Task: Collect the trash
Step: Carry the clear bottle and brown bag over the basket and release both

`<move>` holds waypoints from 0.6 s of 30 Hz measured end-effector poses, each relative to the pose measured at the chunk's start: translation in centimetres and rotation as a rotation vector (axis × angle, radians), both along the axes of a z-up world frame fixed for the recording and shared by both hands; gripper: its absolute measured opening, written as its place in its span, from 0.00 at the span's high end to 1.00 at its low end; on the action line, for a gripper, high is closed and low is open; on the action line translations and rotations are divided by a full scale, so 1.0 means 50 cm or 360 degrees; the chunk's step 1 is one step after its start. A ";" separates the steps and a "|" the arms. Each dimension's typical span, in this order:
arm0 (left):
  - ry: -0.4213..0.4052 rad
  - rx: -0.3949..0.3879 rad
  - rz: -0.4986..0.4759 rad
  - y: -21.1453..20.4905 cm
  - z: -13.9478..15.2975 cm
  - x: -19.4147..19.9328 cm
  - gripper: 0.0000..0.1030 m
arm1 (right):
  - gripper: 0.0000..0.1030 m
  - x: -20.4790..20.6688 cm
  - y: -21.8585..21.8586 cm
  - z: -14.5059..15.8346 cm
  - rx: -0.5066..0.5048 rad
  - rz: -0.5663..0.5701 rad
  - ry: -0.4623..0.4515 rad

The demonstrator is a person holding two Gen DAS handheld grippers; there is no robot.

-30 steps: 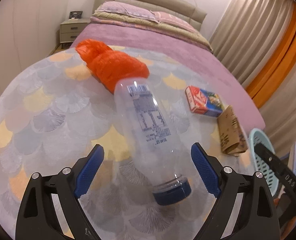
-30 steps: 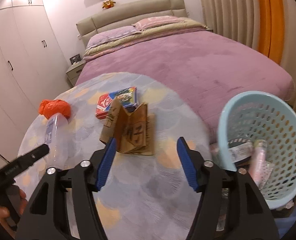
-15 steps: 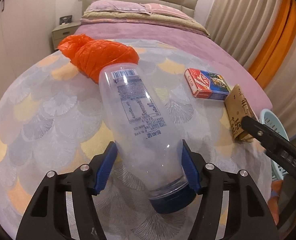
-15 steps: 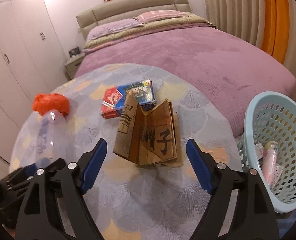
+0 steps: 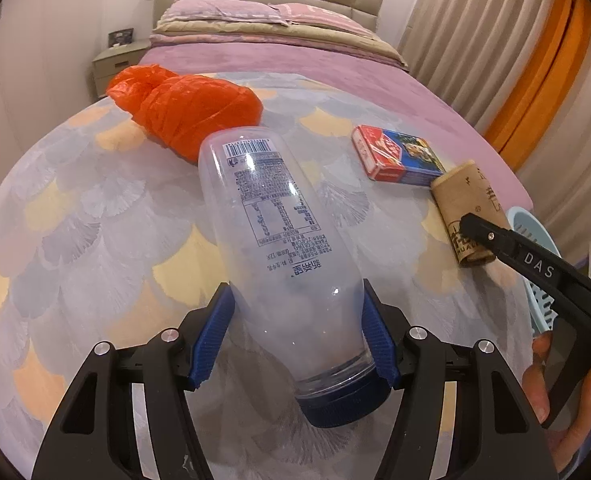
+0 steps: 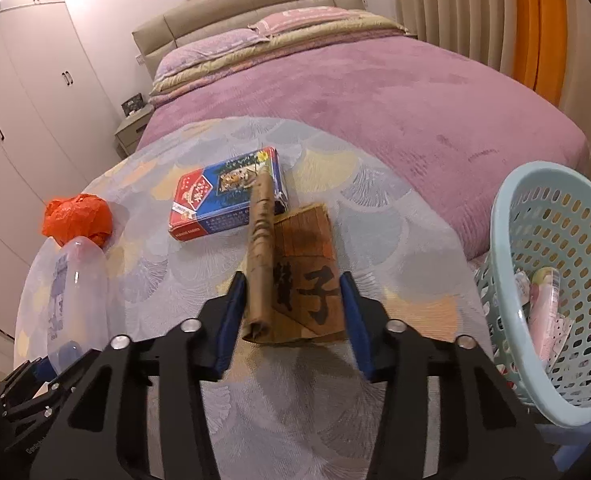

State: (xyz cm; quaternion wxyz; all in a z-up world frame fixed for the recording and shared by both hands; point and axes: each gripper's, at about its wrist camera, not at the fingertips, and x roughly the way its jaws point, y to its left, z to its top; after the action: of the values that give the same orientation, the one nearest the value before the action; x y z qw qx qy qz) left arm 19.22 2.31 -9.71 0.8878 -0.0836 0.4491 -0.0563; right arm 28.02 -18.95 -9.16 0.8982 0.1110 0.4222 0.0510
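Note:
A clear plastic bottle (image 5: 279, 240) with a blue cap lies on the round table, cap toward me. My left gripper (image 5: 295, 336) is shut on the bottle near its neck, both blue pads touching it. The bottle also shows in the right wrist view (image 6: 71, 300). A folded brown paper bag (image 6: 295, 280) lies near the table's right edge. My right gripper (image 6: 291, 320) has its jaws around the bag's near end, both pads against it. The bag also shows in the left wrist view (image 5: 467, 208), with the right gripper's finger (image 5: 515, 248) over it.
An orange plastic bag (image 5: 187, 108) lies behind the bottle. A red and blue card box (image 6: 227, 196) lies behind the paper bag. A light blue perforated basket (image 6: 555, 280) with some trash stands right of the table. A purple bed (image 6: 375, 92) is behind.
My left gripper moved forward and closed on the bottle. My right gripper moved forward over the paper bag and narrowed its jaws onto it.

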 end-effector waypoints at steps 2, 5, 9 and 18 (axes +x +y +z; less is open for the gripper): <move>-0.0017 -0.0001 -0.0014 -0.004 0.004 -0.008 0.41 | 0.64 -0.009 -0.006 0.001 0.0029 -0.0008 -0.0001; -0.0034 -0.0026 -0.0058 -0.011 0.012 -0.020 0.41 | 0.65 -0.024 -0.013 0.006 0.0068 -0.0017 -0.0013; -0.0070 -0.0086 -0.0118 -0.021 0.029 -0.033 0.41 | 0.65 -0.052 -0.021 0.027 0.0087 -0.0021 -0.0053; -0.0244 -0.0135 -0.0320 -0.095 0.115 -0.058 0.42 | 0.65 -0.125 -0.081 0.117 0.0066 -0.0076 -0.0232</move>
State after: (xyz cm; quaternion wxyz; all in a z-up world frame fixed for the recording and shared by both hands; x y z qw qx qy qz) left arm 16.30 -2.44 -3.96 0.9051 -0.0709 0.3831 -0.1702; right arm 21.77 -23.01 -3.32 0.9251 0.1355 0.3518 0.0463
